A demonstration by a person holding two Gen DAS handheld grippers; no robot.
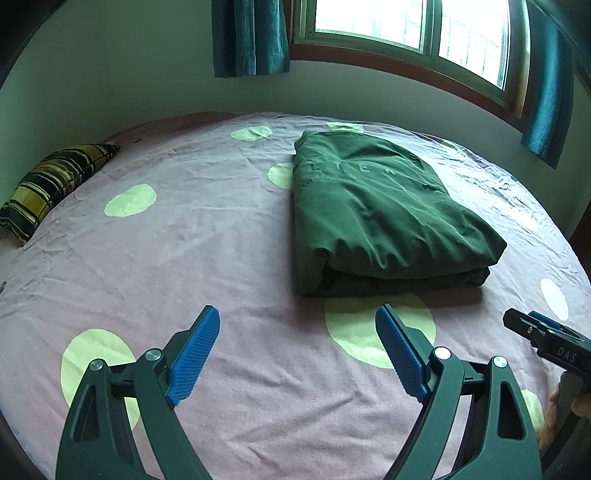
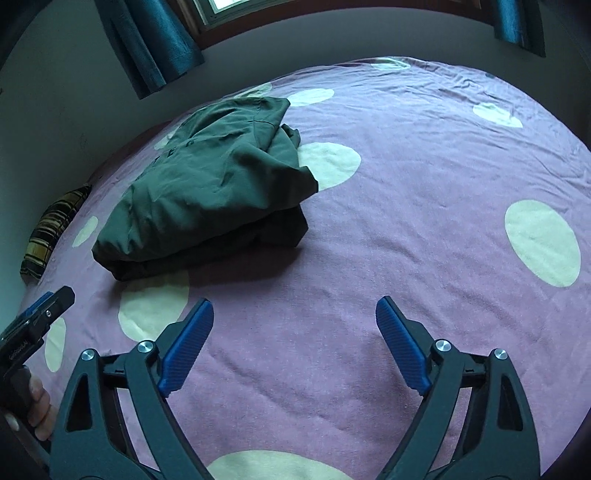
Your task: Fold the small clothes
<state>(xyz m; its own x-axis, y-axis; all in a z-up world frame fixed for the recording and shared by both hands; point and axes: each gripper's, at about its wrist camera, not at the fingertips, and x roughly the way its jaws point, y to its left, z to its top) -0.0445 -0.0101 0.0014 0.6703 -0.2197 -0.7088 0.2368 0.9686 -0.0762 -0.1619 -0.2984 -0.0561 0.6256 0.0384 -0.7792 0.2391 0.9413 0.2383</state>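
Observation:
A dark green garment (image 1: 384, 218) lies folded into a thick rectangle on the purple bedsheet (image 1: 207, 236) with pale green dots. Faint lettering shows on its top layer. My left gripper (image 1: 297, 319) hovers over the sheet just in front of the garment's near edge, jaws wide apart, nothing between the blue pads. In the right wrist view the same garment (image 2: 210, 188) lies to the upper left. My right gripper (image 2: 294, 312) stands open above bare sheet, apart from the cloth. Each view catches the other gripper at its edge, the right gripper (image 1: 543, 338) and the left gripper (image 2: 44, 314).
A plaid cushion (image 1: 55, 184) rests at the bed's far left by the wall. A window (image 1: 413, 29) with teal curtains (image 1: 251, 37) stands behind the bed. A hand (image 2: 35, 406) grips the left tool's handle. Open sheet (image 2: 424, 206) stretches right of the garment.

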